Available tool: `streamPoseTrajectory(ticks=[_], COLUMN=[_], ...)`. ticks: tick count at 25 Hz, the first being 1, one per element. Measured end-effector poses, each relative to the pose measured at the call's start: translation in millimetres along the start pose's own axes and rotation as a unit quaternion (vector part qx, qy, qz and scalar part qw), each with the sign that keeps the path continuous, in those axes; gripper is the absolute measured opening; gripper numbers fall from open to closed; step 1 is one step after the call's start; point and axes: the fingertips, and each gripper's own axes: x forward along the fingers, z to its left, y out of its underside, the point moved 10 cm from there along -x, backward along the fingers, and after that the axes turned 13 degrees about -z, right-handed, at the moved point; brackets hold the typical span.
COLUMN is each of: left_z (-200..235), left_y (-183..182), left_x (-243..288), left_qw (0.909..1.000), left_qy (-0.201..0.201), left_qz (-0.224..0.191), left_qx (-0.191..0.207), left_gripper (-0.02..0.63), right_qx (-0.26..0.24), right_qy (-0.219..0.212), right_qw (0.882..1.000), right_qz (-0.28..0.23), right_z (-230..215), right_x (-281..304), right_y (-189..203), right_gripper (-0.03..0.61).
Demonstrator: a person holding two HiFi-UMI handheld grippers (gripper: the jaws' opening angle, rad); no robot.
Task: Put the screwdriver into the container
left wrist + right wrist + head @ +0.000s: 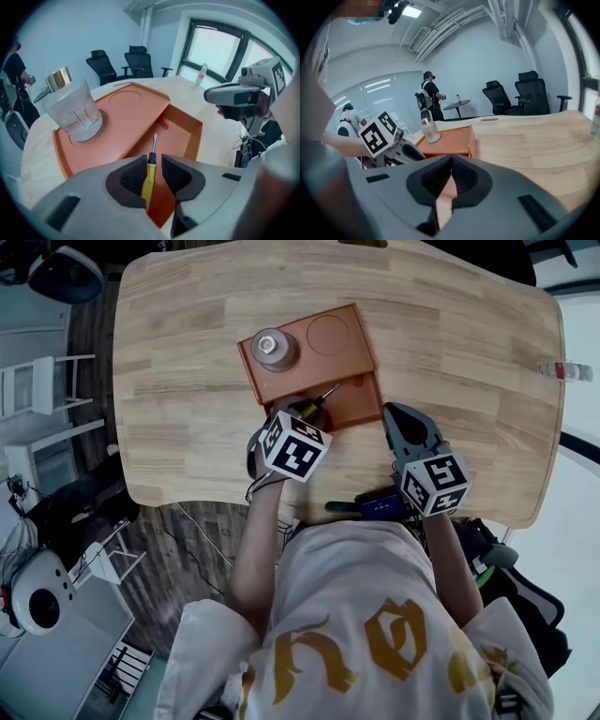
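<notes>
The left gripper (152, 161) pinches the yellow-handled screwdriver (148, 182), its tip over the orange container's (131, 108) sunken compartment. I'd lower it flat, clear of the glass jar (72, 112), then let go. The right gripper (451, 161) is closed on nothing.

Pale blue walls (84, 28), black office chairs (139, 63) far off, bright window (218, 49) right, dark plank floor (94, 324) beneath wooden table (187, 381).
</notes>
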Motion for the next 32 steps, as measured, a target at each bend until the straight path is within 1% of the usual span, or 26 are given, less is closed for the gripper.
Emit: streamPoseTrajectory(ticks=[3, 6, 7, 8, 9, 10, 14, 17, 21, 25, 27, 32], left_z=[-1, 1, 1, 2, 2, 3, 1, -3, -14, -23, -28, -40], left_y=[-6, -11, -11, -11, -10, -9, -4, -2, 1, 6, 9, 12], left_x=[-12, -25, -30, -34, -38, -41, -59, -72, -94, -119, -130, -150], left_qw=[0.9987, 0.9947, 0.9935, 0.9926, 0.9920, 0.9912, 0.9854, 0.9764, 0.9622, 0.9512, 0.9433, 0.9274], left_qy=[0.004, -0.001, -0.003, -0.006, -0.008, -0.010, -0.021, -0.026, -0.024, -0.031, -0.026, -0.034], left_qz=[-0.044, -0.089, -0.098, -0.103, -0.107, -0.112, -0.144, -0.193, -0.254, -0.291, -0.315, -0.362], left_qx=[-0.026, -0.053, -0.059, -0.063, -0.067, -0.070, -0.088, -0.094, -0.096, -0.099, -0.101, -0.086], left_gripper=[0.091, 0.091, 0.089, 0.073, 0.041, 0.032, 0.021, 0.017, 0.014, 0.011, 0.011, 0.011], right_qx=[-0.011, -0.023, -0.028, -0.033, -0.039, -0.047, -0.066, -0.079, -0.094, -0.102, -0.107, -0.114], right_qy=[-0.004, -0.007, -0.007, -0.007, -0.006, -0.005, 0.006, 0.016, 0.022, 0.024, 0.027, 0.036], right_qw=[1.000, 1.000, 0.999, 0.999, 0.999, 0.999, 0.997, 0.994, 0.992, 0.990, 0.989, 0.985], right_qz=[-0.009, -0.016, -0.017, -0.019, -0.021, -0.023, -0.042, -0.067, -0.085, -0.096, -0.102, -0.125], right_z=[7, 16, 19, 22, 25, 27, 37, 45, 58, 73, 79, 89], right_x=[-2, -4, -6, -7, -8, -9, -19, -28, -40, -49, -55, -67], right_y=[-5, -9, -10, -11, -11, -12, -21, -31, -36, -36, -36, -39], right_gripper=[0.011, 0.011, 0.011, 0.011, 0.011, 0.011, 0.011, 0.011, 0.011, 0.011, 0.011, 0.011])
